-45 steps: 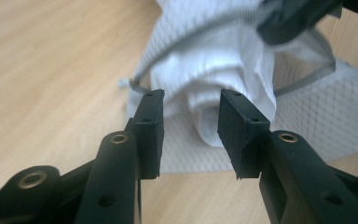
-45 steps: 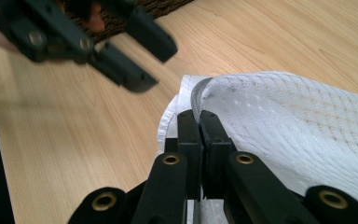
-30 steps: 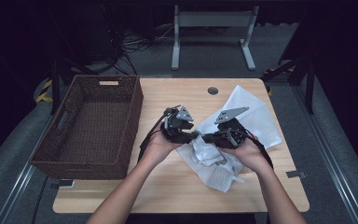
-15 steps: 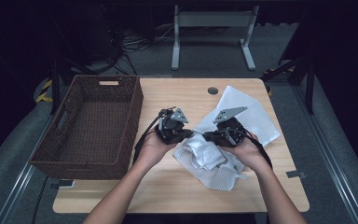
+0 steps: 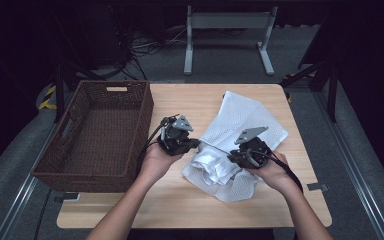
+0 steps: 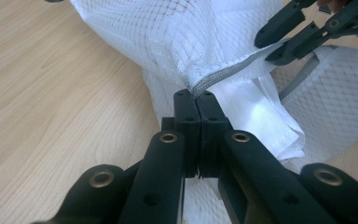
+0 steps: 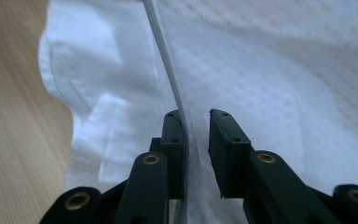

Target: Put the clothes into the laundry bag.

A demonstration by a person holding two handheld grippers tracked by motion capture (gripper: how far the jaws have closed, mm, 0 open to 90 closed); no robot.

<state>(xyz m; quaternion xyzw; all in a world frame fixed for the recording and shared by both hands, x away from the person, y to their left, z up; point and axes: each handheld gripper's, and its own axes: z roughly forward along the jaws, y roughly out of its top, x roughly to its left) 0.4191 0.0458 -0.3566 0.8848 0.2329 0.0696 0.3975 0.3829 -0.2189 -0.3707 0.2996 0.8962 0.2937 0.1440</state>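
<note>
A light wooden desk (image 5: 180, 205) carries two things. A dark brown wicker basket (image 5: 96, 135) sits on its left side, overhanging the left edge. A white mesh cloth (image 5: 242, 125) lies right of centre, spread flat toward the far right and bunched into a crumpled heap nearer the front. A small dark round hole (image 5: 224, 94) marks the far middle of the desk.

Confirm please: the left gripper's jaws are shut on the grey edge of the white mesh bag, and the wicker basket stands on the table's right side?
Not quite. The high view shows the wicker basket on the table's left side. The left gripper indeed grips the white mesh bag's grey edge.
</note>
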